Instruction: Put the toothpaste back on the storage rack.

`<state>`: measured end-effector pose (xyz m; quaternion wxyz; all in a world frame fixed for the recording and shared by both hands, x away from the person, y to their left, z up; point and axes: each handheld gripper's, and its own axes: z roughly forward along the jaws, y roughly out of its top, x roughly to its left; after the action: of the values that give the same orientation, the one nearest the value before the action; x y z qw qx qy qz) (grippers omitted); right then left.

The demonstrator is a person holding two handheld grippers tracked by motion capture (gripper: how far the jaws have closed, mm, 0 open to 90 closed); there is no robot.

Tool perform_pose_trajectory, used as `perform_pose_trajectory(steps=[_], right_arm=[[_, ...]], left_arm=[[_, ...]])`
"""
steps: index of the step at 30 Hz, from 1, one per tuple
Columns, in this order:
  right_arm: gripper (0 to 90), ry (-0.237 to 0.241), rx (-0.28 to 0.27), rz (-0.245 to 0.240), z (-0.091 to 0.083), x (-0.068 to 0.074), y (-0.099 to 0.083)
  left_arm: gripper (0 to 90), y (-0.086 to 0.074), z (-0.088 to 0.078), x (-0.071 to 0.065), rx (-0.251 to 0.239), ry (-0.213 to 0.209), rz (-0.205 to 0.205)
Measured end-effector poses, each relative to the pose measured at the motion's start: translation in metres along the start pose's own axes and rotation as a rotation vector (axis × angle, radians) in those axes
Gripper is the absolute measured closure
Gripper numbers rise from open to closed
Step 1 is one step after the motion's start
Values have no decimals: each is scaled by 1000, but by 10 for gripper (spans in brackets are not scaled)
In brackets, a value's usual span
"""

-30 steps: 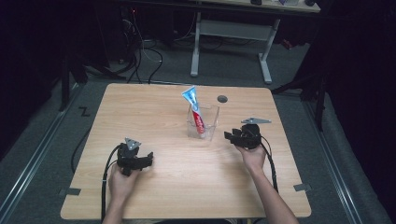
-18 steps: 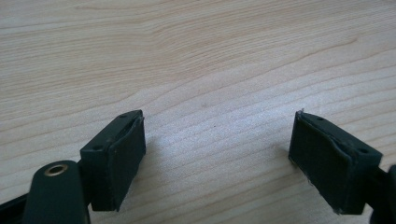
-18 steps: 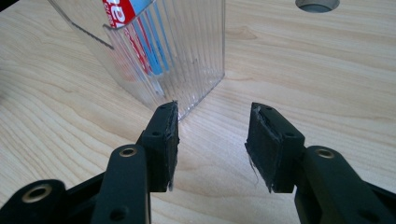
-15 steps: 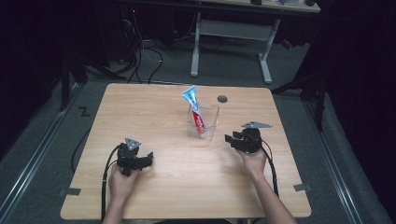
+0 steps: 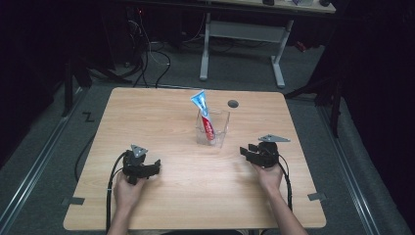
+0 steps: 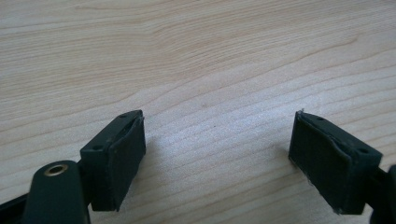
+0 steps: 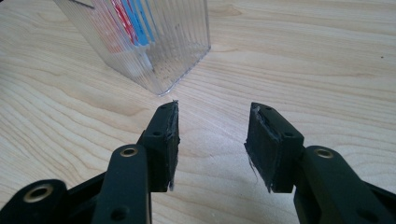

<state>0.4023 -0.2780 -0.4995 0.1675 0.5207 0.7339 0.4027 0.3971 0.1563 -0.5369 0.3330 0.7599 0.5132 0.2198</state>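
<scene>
A clear ribbed plastic cup (image 5: 213, 128) stands on the wooden table (image 5: 166, 117), a little back of centre. A red, white and blue toothpaste tube (image 5: 203, 113) leans upright inside it, its flat end sticking out above the rim. My right gripper (image 5: 243, 152) sits to the right of the cup and nearer the front, jaws apart with bare wood between them. In the right gripper view the cup (image 7: 144, 39) stands just ahead and to the left of the jaws, and my right gripper (image 7: 212, 126) touches nothing. My left gripper (image 5: 156, 165) rests open at the front left. In its own view my left gripper (image 6: 217, 135) frames only wood.
A small dark round hole (image 5: 233, 103) lies in the tabletop behind the cup. Cables (image 5: 113, 181) trail from both grippers toward the front edge. Beyond the table stands a white metal desk frame (image 5: 240, 34) on grey carpet.
My right gripper has drifted toward the front of the table and slightly lower, away from the cup. The left gripper, the cup and the tube have stayed put.
</scene>
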Motion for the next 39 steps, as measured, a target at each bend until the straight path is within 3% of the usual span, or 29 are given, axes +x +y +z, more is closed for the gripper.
perform_pose_trajectory(steps=[17, 21, 39], right_arm=[[536, -44, 49, -37, 10, 5, -19], [538, -54, 41, -50, 12, 7, -24], [518, -69, 59, -110, 22, 19, -27]], left_arm=[[190, 0, 0, 0, 0, 0, -2], [190, 0, 0, 0, 0, 0, -2], [190, 0, 0, 0, 0, 0, -2]])
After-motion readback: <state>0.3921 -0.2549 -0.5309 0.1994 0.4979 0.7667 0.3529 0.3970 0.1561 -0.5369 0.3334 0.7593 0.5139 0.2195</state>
